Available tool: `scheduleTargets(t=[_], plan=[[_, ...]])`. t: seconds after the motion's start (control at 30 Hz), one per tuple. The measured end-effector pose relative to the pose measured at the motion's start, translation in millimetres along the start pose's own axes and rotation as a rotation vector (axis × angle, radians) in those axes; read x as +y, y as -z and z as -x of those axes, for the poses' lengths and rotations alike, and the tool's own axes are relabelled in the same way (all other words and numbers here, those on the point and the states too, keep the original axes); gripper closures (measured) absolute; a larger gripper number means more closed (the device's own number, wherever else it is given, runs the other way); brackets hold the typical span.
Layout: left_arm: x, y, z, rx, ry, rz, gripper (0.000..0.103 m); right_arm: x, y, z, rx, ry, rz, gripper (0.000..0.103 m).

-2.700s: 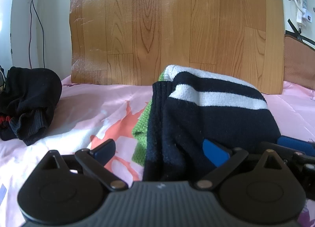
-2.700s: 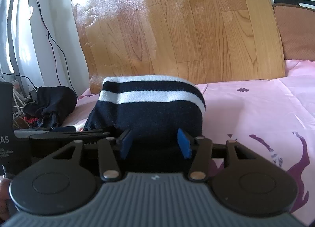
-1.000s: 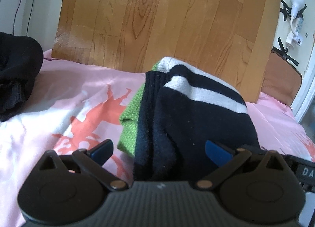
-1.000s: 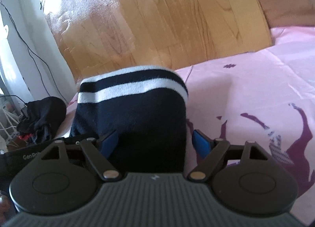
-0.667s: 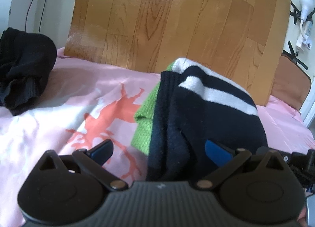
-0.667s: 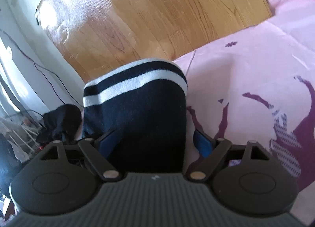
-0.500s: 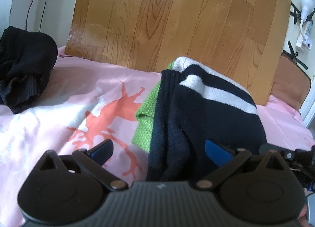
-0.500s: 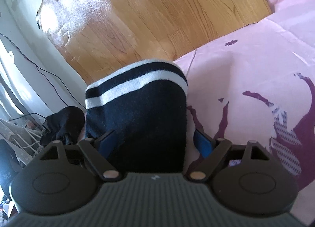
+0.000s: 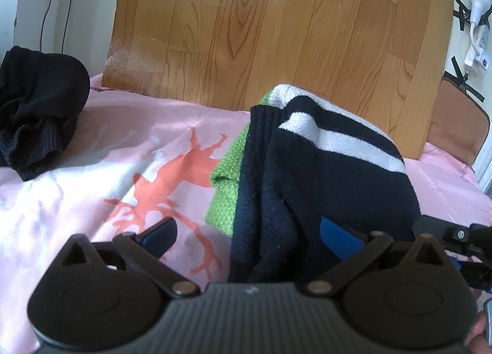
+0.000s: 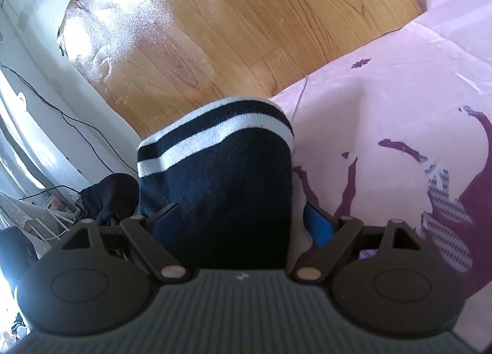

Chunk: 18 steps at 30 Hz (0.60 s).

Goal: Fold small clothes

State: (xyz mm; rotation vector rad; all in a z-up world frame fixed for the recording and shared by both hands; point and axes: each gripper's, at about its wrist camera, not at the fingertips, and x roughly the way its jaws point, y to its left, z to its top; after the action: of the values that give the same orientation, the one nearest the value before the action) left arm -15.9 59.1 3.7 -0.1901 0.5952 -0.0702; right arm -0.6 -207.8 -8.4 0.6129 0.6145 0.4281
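A folded dark navy knit garment with white stripes lies on the pink bed sheet, with a green knit piece under its left edge. My left gripper is open, its fingers wide apart across the garment's near left edge. My right gripper is open, its blue pads either side of the same garment at its near end. Part of the right gripper shows at the right edge of the left wrist view.
A crumpled black garment lies at the far left of the bed, also in the right wrist view. A wood-pattern board stands behind the bed. Cables run down the white wall. A brown cushion sits at the far right.
The right gripper opened its jaws from the garment's near end and has tilted since. The left gripper stayed open and shifted slightly. The garment stays folded on the bed.
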Motion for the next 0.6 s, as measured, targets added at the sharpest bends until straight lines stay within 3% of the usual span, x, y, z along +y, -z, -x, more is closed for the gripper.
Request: scheduleTargets(t=[0.6], plan=[[-4.3,1.2,4.7,-0.021,-0.035,-0.019,0.000,0.0,-0.1,-0.2,0.001,-0.003,0.006,0.011]])
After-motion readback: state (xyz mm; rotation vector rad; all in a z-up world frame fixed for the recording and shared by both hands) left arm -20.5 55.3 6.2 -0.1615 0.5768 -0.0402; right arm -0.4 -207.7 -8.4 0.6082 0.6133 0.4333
